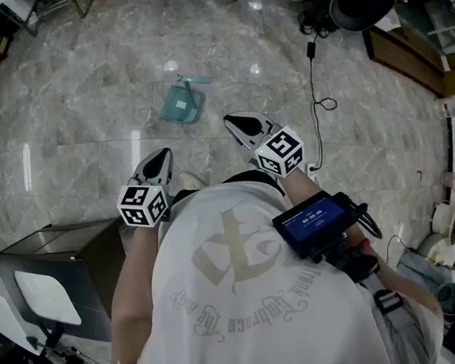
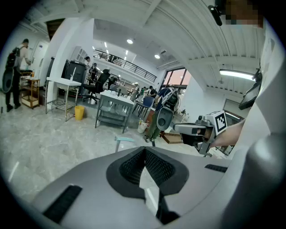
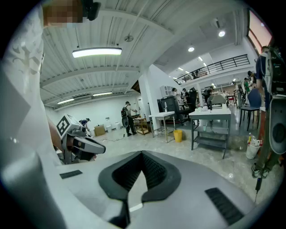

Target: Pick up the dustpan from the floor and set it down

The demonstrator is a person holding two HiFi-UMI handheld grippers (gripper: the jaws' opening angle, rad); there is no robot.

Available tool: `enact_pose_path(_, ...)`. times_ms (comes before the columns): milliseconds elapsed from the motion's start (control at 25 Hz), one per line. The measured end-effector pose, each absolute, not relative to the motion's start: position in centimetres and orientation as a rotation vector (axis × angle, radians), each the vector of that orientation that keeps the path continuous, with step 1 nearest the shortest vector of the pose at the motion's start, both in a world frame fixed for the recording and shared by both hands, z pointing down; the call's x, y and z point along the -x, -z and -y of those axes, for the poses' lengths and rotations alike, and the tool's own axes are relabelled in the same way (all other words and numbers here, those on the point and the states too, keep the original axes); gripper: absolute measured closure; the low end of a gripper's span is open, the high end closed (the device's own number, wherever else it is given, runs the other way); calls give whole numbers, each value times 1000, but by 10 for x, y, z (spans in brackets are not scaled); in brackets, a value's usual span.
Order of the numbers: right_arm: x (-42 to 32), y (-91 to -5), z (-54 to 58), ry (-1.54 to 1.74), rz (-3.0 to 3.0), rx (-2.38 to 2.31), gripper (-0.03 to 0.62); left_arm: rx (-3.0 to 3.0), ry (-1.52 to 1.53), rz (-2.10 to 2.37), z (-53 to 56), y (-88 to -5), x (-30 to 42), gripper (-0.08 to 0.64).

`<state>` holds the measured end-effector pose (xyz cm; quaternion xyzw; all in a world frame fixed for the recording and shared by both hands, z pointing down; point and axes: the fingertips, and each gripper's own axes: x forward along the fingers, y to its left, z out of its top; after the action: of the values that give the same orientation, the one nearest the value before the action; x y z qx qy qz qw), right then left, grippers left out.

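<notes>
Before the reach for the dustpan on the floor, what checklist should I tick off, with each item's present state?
1. Dustpan in sight on the floor, ahead of both grippers: ok.
2. Left gripper empty: ok.
3. Right gripper empty: ok.
4. Jaws open for a grasp: not ok, both pairs stand together.
5. Nothing lies between the grippers and the dustpan: ok.
6. Black cable apart from the dustpan, off to the right: ok.
</notes>
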<state>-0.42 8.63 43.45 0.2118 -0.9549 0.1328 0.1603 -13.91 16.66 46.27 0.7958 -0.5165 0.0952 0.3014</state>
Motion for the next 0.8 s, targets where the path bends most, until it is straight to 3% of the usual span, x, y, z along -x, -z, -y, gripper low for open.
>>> enact_pose_path(800,-102,-439,-116,-435,2749,-627,577,-2116,-321,1326,-194,-462,21,549)
